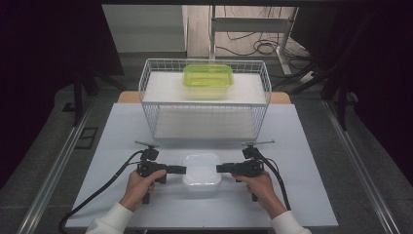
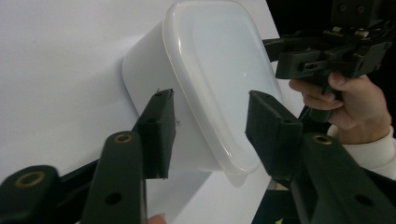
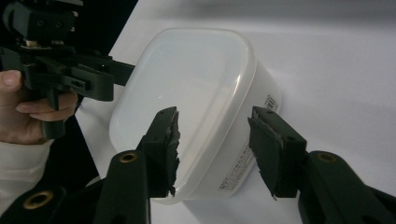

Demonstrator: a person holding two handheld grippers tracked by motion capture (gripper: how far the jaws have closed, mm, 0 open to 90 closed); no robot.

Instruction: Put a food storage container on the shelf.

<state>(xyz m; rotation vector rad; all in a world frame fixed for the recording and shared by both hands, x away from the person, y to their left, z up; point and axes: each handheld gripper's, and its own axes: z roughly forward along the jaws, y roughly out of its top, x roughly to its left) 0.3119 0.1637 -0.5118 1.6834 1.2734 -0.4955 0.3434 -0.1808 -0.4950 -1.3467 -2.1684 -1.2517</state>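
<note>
While both hands sit low at the near edge of the white bench [image 1: 122, 146], the left gripper [image 1: 181, 169] and the right gripper [image 1: 220, 168] come in from opposite sides on the translucent white lidded plastic container [image 1: 201, 170], which rests flat on the bench between them, well in front of the white wire basket [image 1: 146, 83]. That basket stands at the far side with a lime-green lidded plastic box [image 1: 207, 79] on its upper shelf.

In the left gripper view the jaws straddle the container's rim, one pad [image 2: 159, 130] against the wall, the other just off the lid edge, so that gripper is open around it and not yet clamped. The right gripper view tells the same story: jaws either side of the end, gaps showing, no squeeze yet.

This looks like the grasping step, a two-handed pickup in the making. Next up, I'd say, both pairs of jaws need to close evenly on the rim before any lift, keeping the container level, likely toward the basket.
</note>
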